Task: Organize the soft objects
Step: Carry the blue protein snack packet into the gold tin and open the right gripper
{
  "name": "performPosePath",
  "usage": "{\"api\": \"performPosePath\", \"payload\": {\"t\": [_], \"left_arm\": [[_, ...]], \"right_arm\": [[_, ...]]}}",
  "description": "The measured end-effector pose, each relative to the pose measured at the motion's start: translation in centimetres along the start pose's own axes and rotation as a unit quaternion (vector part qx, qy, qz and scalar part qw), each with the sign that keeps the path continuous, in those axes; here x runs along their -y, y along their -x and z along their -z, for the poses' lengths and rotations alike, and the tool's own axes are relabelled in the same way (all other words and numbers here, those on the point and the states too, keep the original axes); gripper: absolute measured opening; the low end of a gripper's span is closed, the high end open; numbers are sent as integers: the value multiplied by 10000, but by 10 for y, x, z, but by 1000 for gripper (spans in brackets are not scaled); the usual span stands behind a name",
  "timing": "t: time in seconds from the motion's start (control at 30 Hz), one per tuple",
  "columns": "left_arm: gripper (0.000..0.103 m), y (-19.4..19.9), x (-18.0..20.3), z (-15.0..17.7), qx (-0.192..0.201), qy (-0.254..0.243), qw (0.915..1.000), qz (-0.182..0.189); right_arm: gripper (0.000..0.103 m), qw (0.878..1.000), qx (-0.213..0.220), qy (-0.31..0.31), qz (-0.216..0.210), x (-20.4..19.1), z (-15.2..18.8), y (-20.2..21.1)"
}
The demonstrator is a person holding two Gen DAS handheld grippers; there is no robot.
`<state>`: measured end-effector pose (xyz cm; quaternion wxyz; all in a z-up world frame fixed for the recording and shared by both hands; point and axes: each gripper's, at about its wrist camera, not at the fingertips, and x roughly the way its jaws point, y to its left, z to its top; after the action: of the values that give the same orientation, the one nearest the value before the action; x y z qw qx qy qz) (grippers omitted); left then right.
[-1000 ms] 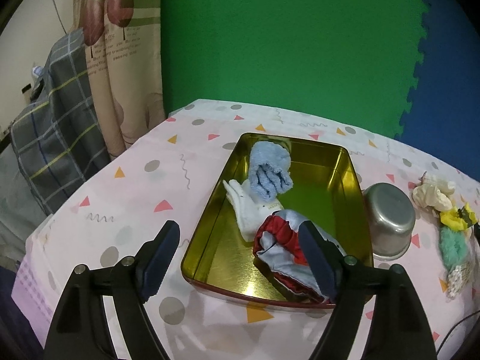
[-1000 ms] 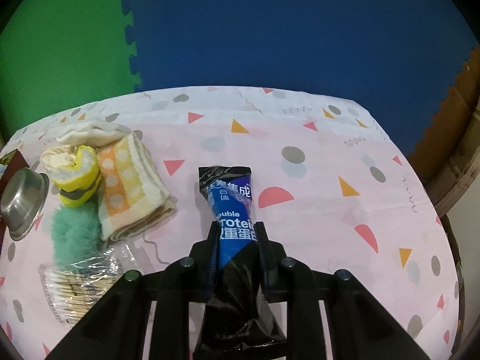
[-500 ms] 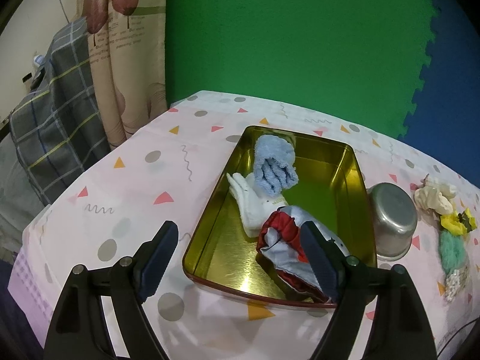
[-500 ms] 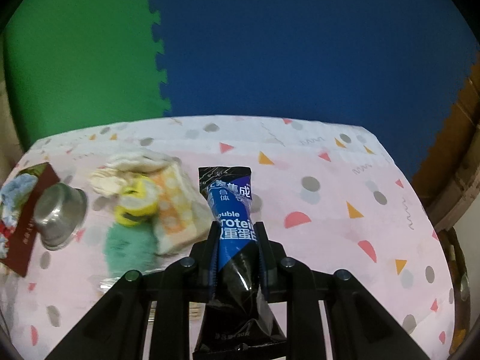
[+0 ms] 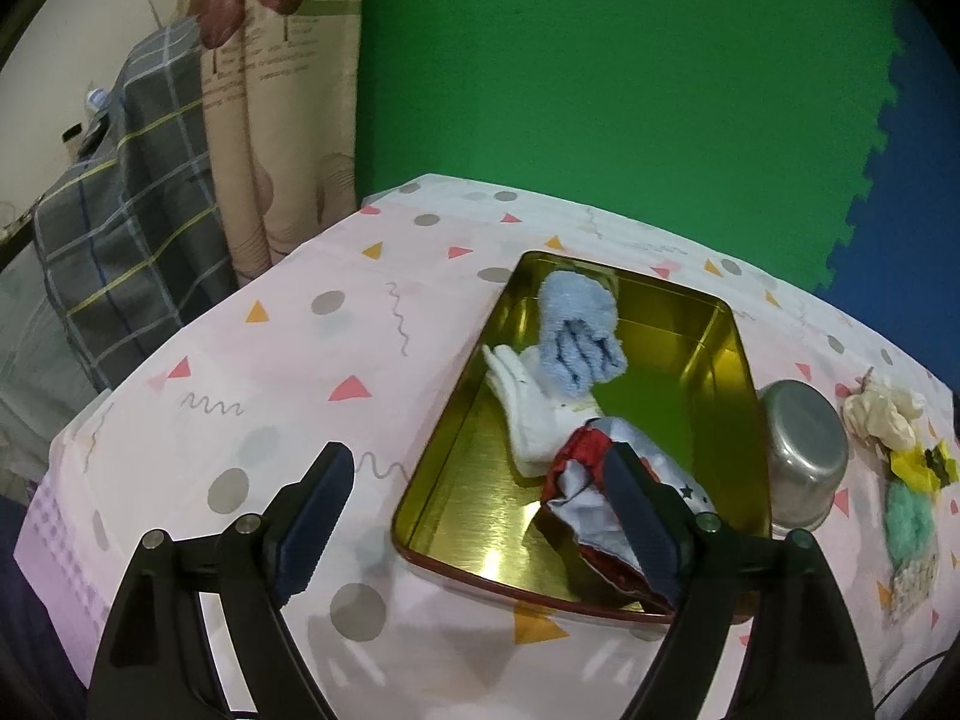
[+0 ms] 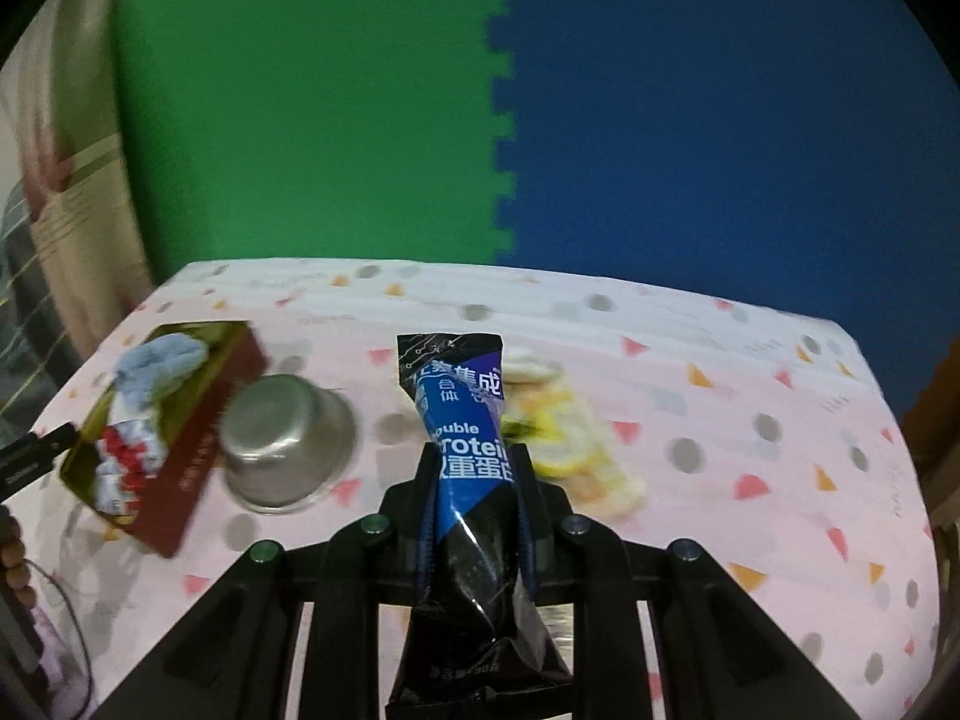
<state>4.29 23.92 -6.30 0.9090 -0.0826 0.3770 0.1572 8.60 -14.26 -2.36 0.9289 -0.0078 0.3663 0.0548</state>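
right hand-held gripper [image 6: 474, 474]: fingers closed on a blue and black snack packet [image 6: 462, 420], gripped about mid-length, its printed top end standing up past the fingertips and its lower end hanging toward the camera. behind the packet, on the bench [image 6: 720, 408], lies a blurred pile of yellow and cream soft items [image 6: 564, 420]. to the left stands an upturned steel bowl [image 6: 282, 438], just beside a gold tin tray [image 6: 180, 480] with red outer walls.

left hand-held gripper [image 5: 480, 516]: fingers spread wide, holding nothing; the right finger [image 5: 636, 522] overlaps the tray's near right part, the left finger sits over bare bench [image 5: 270, 360]. inside the gold tin tray [image 5: 732, 372] lie a rolled light-blue cloth [image 5: 576, 336] at the far end, a white glove [image 5: 528, 408] partly beneath it, and a red and grey fabric item [image 5: 588, 498] at the near end. the steel bowl [image 5: 804, 462] touches the tray's right wall. beyond it, along the bench's right edge, lie a cream item [image 5: 882, 414], a yellow item [image 5: 918, 462] and a teal fluffy item [image 5: 909, 522].
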Motion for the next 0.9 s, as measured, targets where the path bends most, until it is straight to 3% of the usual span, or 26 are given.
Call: {"api": "performPosePath", "payload": {"t": [0.2, 0.53, 0.9], "left_arm": [[86, -3, -11, -2, -22, 254, 9996, -96], [91, -8, -30, -6, -24, 581, 9974, -427], [93, -10, -48, -7, -59, 1027, 9937, -449]], "right_arm": [[21, 9972, -51, 407, -631, -67, -8, -10], [21, 9861, -299, 989, -1304, -164, -9, -36], [21, 9788, -499, 1436, -1371, -238, -13, -71]]}}
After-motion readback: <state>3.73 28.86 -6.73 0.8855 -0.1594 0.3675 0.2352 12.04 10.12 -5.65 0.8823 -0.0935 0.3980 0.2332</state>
